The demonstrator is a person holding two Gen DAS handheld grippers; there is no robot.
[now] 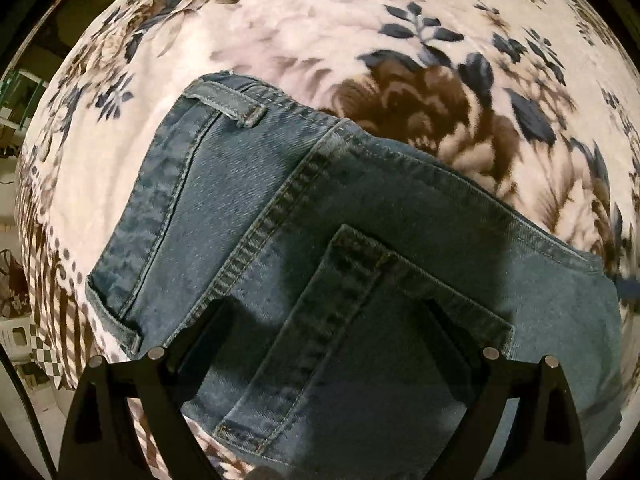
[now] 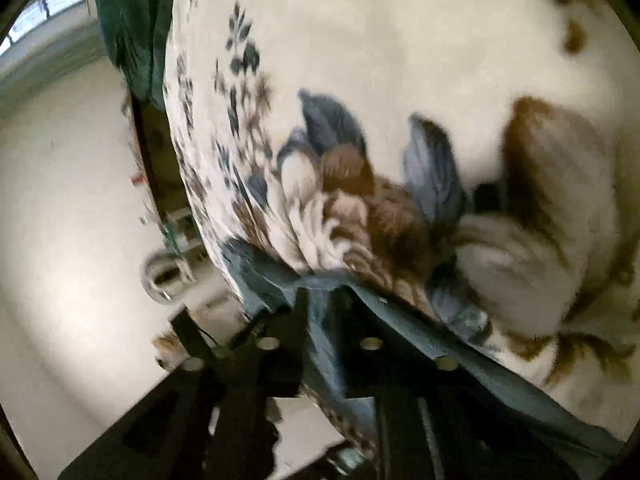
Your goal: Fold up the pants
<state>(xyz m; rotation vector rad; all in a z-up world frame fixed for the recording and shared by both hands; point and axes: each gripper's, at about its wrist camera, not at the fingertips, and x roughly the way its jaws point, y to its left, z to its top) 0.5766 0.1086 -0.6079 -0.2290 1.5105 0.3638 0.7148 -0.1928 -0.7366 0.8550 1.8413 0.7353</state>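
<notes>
The pants, a pair of blue jeans, lie on a floral blanket that covers a bed. In the left wrist view the waistband with a belt loop points toward the far part of the blanket, and a back pocket faces up, so the seat of the jeans is on top.

The left gripper hovers over the pocket with its fingers spread wide and nothing between them; it is released.

The right gripper is near the edge of the blanket, where the floor is visible beside the bed. A strip of denim runs between its fingers, and they seem clenched on it, although this view is blurred by motion.

I think the fold is only in progress. The risk comes from the right side: the grip takes a thin edge of heavy cloth, so a quick pull may let it slip out. Since the left gripper does not press the jeans down, the whole garment may slide toward the blanket edge, or the soft blanket may bunch under it and spoil the fold.
</notes>
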